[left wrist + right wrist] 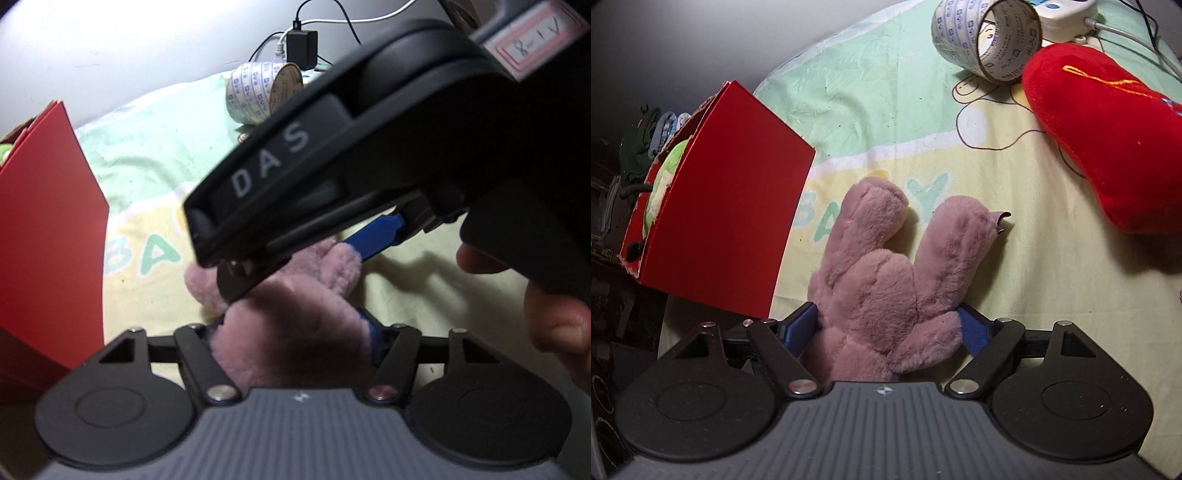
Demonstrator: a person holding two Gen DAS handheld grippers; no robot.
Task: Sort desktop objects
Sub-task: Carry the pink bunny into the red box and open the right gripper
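Looks like a home bedroom or child's room: printed cartoon bedsheet (pixel 886 122) spread beneath the jaws, plush toys (pixel 886 280) between and right of them, red storage box (pixel 720 206) left, tape roll (pixel 986 37) and charger (pixel 302 48) ahead.

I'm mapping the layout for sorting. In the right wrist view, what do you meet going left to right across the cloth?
red box → pink plush toy → red plush toy
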